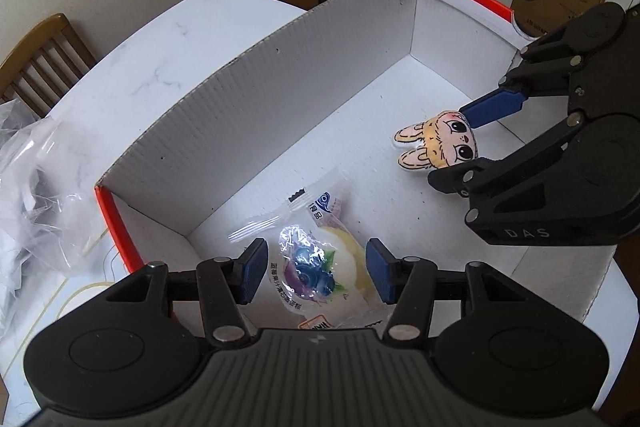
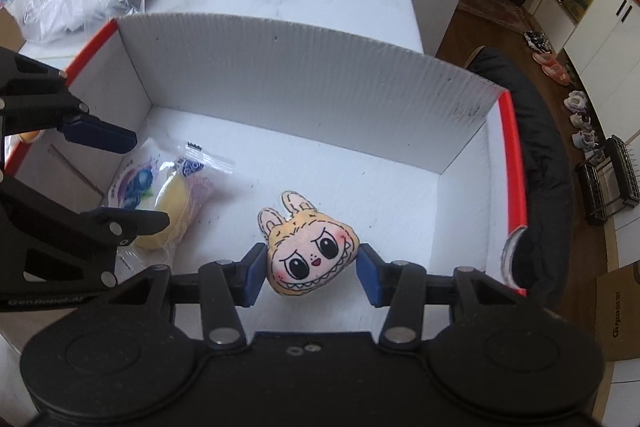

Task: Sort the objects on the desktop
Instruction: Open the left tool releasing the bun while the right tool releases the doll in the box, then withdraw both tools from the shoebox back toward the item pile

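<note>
We have both grippers down in the white box (image 2: pixel 304 67). The right gripper (image 2: pixel 311 269) is pinching the bunny-faced toy (image 2: pixel 310 251) by its cheeks, ears pointing away. The left gripper (image 1: pixel 316 267), half open, straddles the clear-wrapped snack packet (image 1: pixel 316 267), which lies lengthwise at the box's left end, apparently clamped.

Right gripper (image 1: pixel 460 143) body: raised letters "DAS".
Left gripper (image 2: pixel 152 179) body: white print "GenRobot.AI", the end cut off by the frame.
Snack packet (image 1: pixel 316 267) between the left gripper's pads: Chinese print, too small to read.
Cardboard box (image 2: pixel 620 311) right of the right gripper: dark print, too blurred to read surely.
</note>
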Available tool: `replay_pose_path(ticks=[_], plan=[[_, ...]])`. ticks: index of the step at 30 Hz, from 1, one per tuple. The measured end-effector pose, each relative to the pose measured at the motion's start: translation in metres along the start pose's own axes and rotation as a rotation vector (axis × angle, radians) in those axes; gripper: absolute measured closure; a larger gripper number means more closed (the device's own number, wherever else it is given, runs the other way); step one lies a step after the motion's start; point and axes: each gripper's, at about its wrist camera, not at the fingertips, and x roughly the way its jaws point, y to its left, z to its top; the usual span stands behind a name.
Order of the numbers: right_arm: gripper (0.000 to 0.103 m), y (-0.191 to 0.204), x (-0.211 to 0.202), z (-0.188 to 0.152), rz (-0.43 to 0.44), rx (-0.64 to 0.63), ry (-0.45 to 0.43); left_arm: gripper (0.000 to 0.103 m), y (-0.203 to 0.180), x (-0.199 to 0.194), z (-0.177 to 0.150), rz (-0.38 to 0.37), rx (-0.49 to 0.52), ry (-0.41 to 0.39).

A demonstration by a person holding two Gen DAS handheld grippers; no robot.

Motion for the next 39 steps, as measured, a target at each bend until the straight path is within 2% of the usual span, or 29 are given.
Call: replay_pose_path(ticks=[3, 6, 8, 10, 14, 21, 23, 27, 31, 39], plan=[[0.055, 0.000, 0.003, 0.000, 0.003, 0.005, 0.016, 0.050, 0.000, -0.001, -0.001, 0.001, 0.001, -0.003], [0.050, -0.001, 0.001, 0.000, 0.004, 0.011, 0.010, 0.049, 0.002, -0.002, -0.003, 0.000, -0.012, -0.013], [0.039, -0.002, -0.001, 0.000, 0.004, 0.018, -0.003, 0.046, 0.005, -0.004, -0.003, -0.001, -0.026, -0.019], [0.033, -0.003, -0.004, 0.000, 0.006, 0.023, -0.019, 0.044, 0.005, -0.008, -0.002, -0.003, -0.039, -0.032], [0.030, -0.005, -0.011, -0.001, 0.004, 0.038, -0.036, 0.034, 0.009, -0.015, -0.005, -0.004, -0.068, -0.058], [0.026, -0.007, -0.033, -0.002, 0.015, 0.070, -0.099, 0.033, 0.011, -0.034, -0.011, -0.014, -0.117, -0.115], [0.024, -0.007, -0.040, -0.003, 0.016, 0.077, -0.119, 0.029, 0.013, -0.042, -0.013, -0.015, -0.136, -0.137], [0.022, -0.007, -0.051, -0.005, 0.028, 0.099, -0.155, 0.028, 0.013, -0.057, -0.016, 0.012, -0.156, -0.178], [0.021, -0.006, -0.062, -0.008, 0.023, 0.106, -0.186, 0.023, 0.016, -0.071, -0.019, -0.007, -0.187, -0.216], [0.019, 0.004, -0.084, -0.017, 0.042, 0.145, -0.250, 0.022, 0.018, -0.095, -0.037, -0.026, -0.219, -0.267]])
